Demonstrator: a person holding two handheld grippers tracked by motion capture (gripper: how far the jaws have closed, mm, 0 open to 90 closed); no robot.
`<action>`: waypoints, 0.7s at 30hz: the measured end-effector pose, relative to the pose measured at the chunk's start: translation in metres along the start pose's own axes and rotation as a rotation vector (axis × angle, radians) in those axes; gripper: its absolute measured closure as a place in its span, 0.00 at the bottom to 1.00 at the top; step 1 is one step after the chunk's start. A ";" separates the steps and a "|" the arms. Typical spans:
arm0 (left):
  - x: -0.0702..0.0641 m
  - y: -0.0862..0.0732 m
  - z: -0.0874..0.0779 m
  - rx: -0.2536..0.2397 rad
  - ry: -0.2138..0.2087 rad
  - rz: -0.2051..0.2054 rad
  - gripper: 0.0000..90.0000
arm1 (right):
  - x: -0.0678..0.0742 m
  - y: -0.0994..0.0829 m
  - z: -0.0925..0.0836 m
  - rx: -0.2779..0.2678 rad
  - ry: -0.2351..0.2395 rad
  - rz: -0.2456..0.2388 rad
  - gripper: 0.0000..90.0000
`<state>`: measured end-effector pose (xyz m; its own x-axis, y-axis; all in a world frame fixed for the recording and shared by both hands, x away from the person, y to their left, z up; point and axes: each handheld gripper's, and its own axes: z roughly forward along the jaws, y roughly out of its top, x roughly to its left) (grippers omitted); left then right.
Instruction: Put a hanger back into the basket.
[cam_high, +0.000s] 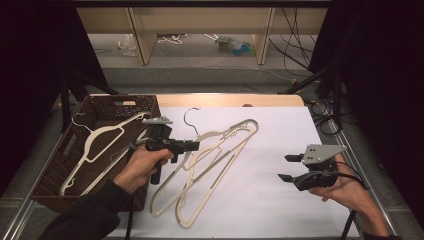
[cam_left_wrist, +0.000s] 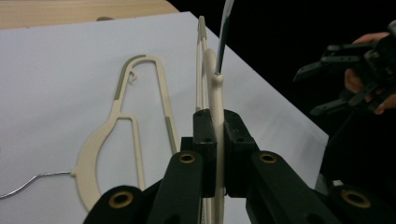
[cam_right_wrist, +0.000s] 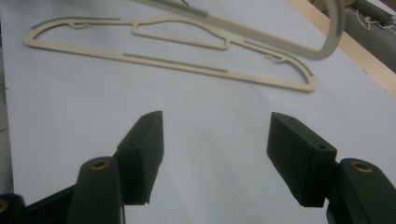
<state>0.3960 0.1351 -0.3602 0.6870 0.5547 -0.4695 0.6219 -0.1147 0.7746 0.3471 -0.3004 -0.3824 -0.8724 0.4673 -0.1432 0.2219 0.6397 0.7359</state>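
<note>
Left gripper (cam_left_wrist: 215, 154) fingers clamp the light, stiff, slippery cream hanger (cam_left_wrist: 212, 79) near its hook; right gripper (cam_right_wrist: 215, 154) fingers wide, empty

Your cream hanger (cam_left_wrist: 216, 93) is lifted on edge in the left jaws, above another cream hanger (cam_high: 197, 192) lying flat at six o'clock.

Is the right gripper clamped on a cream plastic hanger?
No, the right gripper has open jaws with only white table cover between them; the cream plastic hanger lies beyond.
</note>
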 end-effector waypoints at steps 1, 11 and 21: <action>-0.002 0.001 -0.007 -0.020 -0.011 -0.006 0.95 | 0.001 -0.003 0.000 0.002 -0.001 -0.001 0.42; -0.001 0.015 -0.087 -0.152 0.040 -0.015 0.95 | 0.008 -0.013 -0.001 0.013 0.004 0.003 0.41; 0.027 0.017 -0.160 -0.230 0.123 -0.030 0.95 | 0.016 -0.017 0.006 0.011 0.013 0.009 0.35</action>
<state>0.3646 0.2801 -0.2915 0.6098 0.6527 -0.4496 0.5299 0.0861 0.8437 0.3318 -0.3004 -0.4012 -0.8760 0.4651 -0.1277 0.2347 0.6423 0.7296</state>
